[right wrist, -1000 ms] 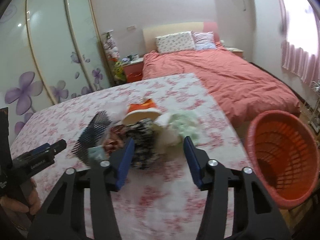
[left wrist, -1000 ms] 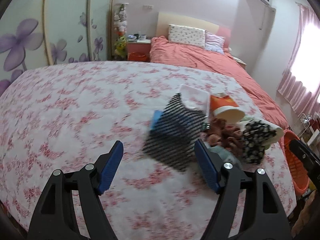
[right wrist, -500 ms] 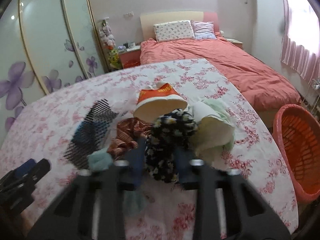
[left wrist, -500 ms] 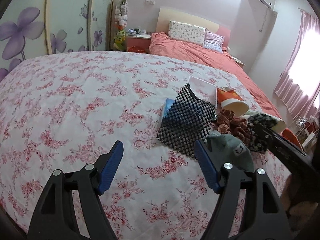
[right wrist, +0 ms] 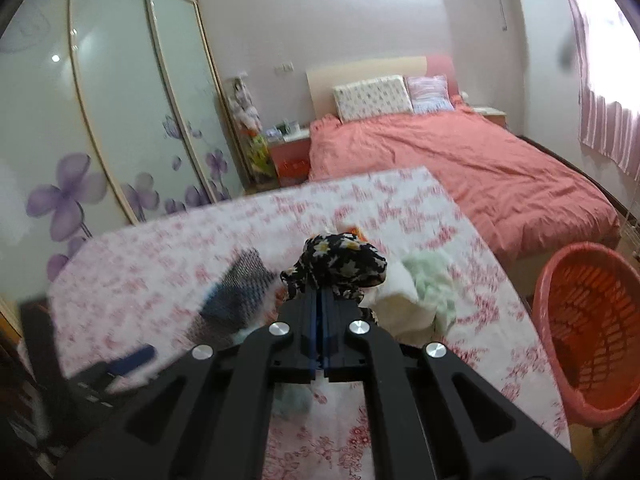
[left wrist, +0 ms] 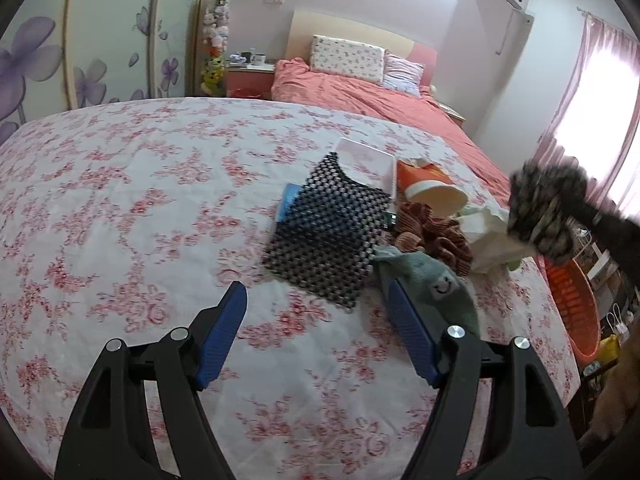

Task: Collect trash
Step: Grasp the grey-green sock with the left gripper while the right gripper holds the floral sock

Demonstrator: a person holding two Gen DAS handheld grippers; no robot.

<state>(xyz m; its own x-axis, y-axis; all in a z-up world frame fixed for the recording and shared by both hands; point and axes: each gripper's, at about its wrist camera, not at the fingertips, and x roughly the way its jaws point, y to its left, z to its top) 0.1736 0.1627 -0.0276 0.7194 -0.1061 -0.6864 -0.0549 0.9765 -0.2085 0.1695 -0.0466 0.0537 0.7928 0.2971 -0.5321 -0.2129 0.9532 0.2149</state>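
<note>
My right gripper (right wrist: 323,296) is shut on a black floral cloth (right wrist: 340,266) and holds it above the table; the cloth also shows lifted in the left wrist view (left wrist: 540,212). My left gripper (left wrist: 316,316) is open and empty, low over the floral tablecloth (left wrist: 120,200). Ahead of it lie a black mesh mat (left wrist: 328,236), a grey-green cloth (left wrist: 432,284), a brown cloth (left wrist: 436,236), an orange paper cup (left wrist: 432,192) on its side, a clear plastic tray (left wrist: 364,156) and a white bag (left wrist: 488,236). An orange basket (right wrist: 592,336) stands right of the table.
A bed with a coral cover (right wrist: 460,168) lies beyond the table. Wardrobe doors with purple flowers (right wrist: 100,120) line the left wall. A nightstand (left wrist: 250,76) stands by the bed. Pink curtains (right wrist: 608,112) hang at the right.
My right gripper closed on the black floral cloth and lifted it off the pile. My left gripper stayed open and shifted slightly over the tablecloth.
</note>
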